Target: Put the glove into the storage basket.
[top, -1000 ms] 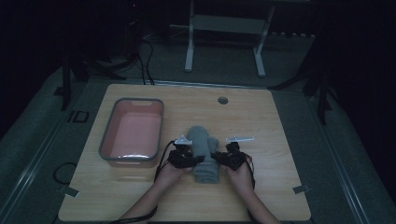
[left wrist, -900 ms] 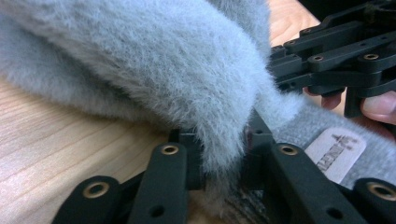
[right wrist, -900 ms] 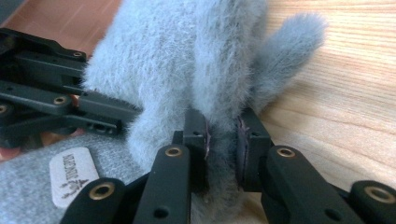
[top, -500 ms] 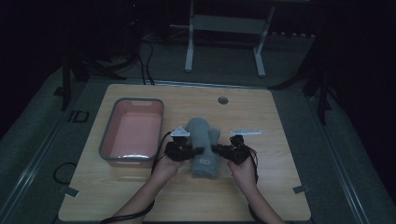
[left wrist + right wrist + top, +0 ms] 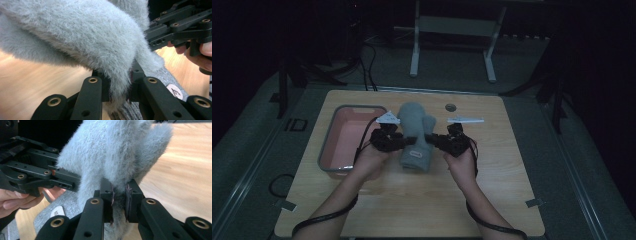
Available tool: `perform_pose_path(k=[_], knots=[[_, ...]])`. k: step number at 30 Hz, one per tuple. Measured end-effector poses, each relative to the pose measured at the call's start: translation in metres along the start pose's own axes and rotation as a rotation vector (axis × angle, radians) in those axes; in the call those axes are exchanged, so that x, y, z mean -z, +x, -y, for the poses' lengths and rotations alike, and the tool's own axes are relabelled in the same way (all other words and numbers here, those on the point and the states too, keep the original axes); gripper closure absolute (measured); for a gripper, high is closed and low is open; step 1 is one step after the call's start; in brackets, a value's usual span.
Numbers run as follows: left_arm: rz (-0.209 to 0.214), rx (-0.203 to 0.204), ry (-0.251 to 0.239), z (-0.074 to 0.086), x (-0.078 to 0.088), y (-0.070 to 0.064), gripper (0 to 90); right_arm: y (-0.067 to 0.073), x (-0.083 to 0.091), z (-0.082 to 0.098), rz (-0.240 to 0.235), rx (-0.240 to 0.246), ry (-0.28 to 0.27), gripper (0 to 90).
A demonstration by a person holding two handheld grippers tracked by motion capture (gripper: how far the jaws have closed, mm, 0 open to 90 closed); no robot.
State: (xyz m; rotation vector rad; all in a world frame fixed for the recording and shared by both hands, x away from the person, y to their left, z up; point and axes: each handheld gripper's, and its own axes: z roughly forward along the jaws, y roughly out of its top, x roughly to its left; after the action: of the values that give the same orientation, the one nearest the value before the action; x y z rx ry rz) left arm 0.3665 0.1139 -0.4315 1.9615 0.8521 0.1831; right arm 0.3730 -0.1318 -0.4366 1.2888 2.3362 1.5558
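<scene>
Left gripper [image 5: 120, 97]: mine, its jaws clamped together on a fold of the grey fuzzy mitten's [image 5: 416, 134] edge — in the left gripper view the fur bulges out above the pads.
Right gripper [image 5: 119, 205]: also pinched shut on the mitten, a tuft of fur squeezed between its two pads.
Mitten: held between my two grippers just above the table [image 5: 512, 165], just right of the pink bin [image 5: 349, 140]; its knitted cuff with a small round label [image 5: 174, 91] points toward me, the fingertip end points away.
My hands: left hand [image 5: 371, 159] and right hand [image 5: 461, 164] sit either side of the mitten's cuff end, cables trailing back along my forearms.
Since a second ago: the mitten and both grippers sit farther from me than before, now level with the middle of the bin; my grippers have spread a little wider apart on the fabric.
Bin: grey-rimmed, pink inside, unmoved — near the table's left edge.
Table: pale wood, with a small round grommet [image 5: 451, 107] beyond the mitten, toward the far edge.
Room: dark; beyond the table a grey floor, a pale metal stand [image 5: 452, 40] and loose black cables [image 5: 367, 60] left of it.
</scene>
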Motion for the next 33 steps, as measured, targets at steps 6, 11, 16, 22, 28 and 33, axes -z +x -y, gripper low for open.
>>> perform_pose_path(k=[6, 11, 16, 22, 28, 33], knots=[[-0.040, 0.009, -0.006, -0.004, 0.035, 0.020, 78.4, 0.023, -0.022, -0.025, -0.044, 0.018, 0.002, 79.8], [-0.080, 0.019, -0.008, -0.004, 0.064, 0.033, 78.4, 0.045, -0.042, -0.042, -0.079, 0.033, 0.005, 79.8], [-0.113, 0.041, 0.010, 0.003, 0.091, 0.050, 78.4, 0.065, -0.065, -0.052, -0.112, 0.042, 0.015, 80.0], [-0.161, 0.075, 0.051, 0.016, 0.116, 0.070, 78.4, 0.086, -0.101, -0.057, -0.156, 0.048, 0.038, 80.2], [-0.203, 0.120, 0.104, 0.040, 0.114, 0.088, 78.4, 0.096, -0.138, -0.048, -0.135, 0.089, 0.089, 80.1], [-0.221, 0.176, 0.172, 0.062, 0.089, 0.102, 78.3, 0.084, -0.167, -0.029, -0.087, 0.065, 0.163, 80.1]])
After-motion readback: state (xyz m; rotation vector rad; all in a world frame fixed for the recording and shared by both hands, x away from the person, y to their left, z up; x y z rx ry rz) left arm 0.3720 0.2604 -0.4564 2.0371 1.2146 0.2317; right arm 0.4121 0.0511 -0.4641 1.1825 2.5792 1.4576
